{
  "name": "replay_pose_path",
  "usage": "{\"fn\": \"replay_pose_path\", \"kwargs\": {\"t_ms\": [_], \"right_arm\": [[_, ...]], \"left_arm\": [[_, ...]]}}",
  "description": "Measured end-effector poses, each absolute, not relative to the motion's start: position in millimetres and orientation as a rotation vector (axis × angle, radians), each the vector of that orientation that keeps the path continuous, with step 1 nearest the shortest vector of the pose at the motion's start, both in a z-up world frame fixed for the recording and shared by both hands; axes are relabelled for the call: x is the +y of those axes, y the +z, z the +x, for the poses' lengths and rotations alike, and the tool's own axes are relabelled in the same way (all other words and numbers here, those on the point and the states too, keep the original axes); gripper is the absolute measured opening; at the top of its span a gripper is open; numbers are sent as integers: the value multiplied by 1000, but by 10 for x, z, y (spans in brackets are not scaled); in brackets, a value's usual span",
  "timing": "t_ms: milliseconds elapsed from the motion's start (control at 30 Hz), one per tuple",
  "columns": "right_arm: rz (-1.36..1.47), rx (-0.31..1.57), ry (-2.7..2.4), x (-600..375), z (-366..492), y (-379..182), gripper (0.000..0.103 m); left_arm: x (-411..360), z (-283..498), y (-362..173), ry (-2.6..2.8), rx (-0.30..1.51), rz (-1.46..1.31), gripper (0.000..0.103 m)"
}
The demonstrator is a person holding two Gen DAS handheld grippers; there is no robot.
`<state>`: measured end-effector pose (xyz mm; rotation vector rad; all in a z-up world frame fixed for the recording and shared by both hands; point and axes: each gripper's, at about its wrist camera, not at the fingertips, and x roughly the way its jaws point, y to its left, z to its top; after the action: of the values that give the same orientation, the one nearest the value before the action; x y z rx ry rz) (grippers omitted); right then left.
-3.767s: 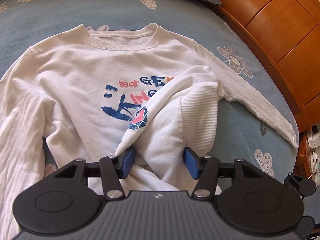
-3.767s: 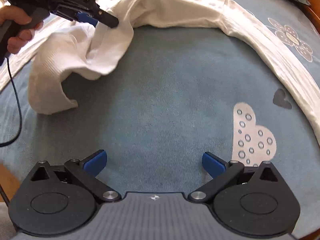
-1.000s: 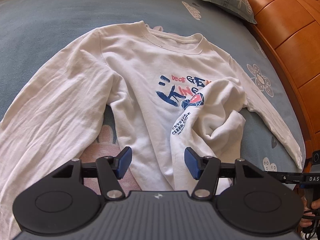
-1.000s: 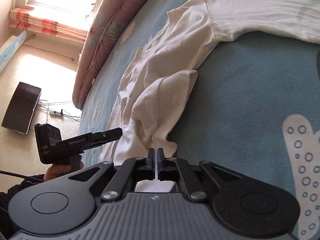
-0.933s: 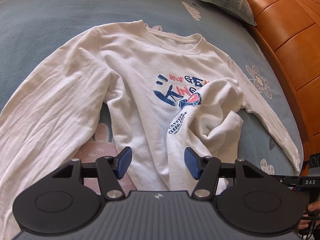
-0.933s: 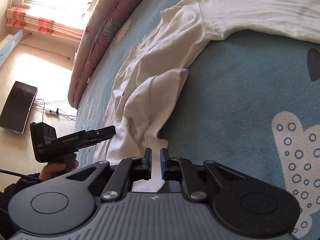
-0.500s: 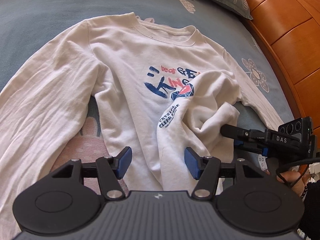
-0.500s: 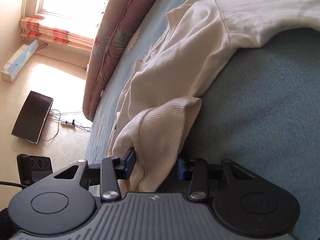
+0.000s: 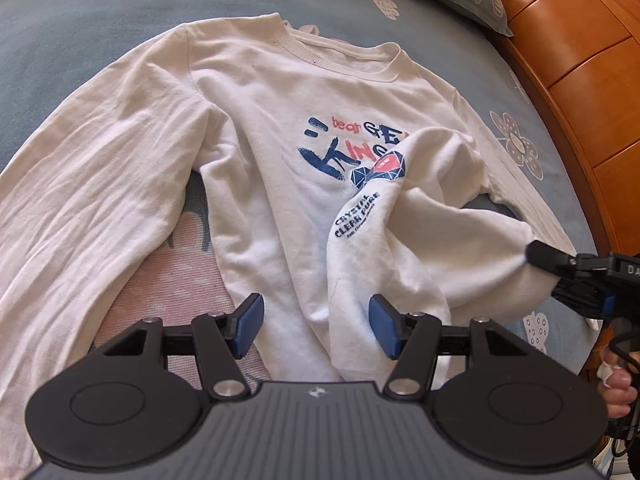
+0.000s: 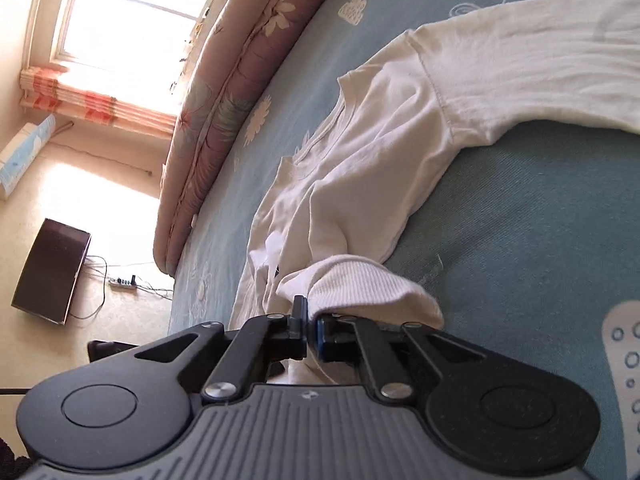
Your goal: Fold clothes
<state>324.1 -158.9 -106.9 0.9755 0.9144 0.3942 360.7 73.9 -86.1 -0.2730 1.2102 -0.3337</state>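
R gripper (image 10: pixel 308 330) clamped on sweatshirt (image 9: pixel 280 168) hem

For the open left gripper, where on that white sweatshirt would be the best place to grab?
Probably the bottom hem of the sweatshirt just ahead of the left gripper, coming in low from the near edge. There the cloth lies flat on the bed, so a pad could slide under it. The right gripper already pinches the bunched ribbed corner on the other side.
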Motion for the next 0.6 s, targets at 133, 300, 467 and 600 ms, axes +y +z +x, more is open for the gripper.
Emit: {"fn": "replay_pose_path", "kwargs": {"t_ms": [133,300,467,600], "right_arm": [[965,942,339,-1834,2915,-879,7],[946,1099,267,-2051,2430,-1013,7],[893,1263,132,-2145,2049,-1296,14],[873,1248,81,-2221,1926,-1232,24]], "left_arm": [[675,3556,-852,-357,1226,-235,58],[618,3454,-856,-374,1245,-215,58],[627,3370,-877,-376,1261,-226,58],[612,3365,-783,-381,1233,-205,58]]}}
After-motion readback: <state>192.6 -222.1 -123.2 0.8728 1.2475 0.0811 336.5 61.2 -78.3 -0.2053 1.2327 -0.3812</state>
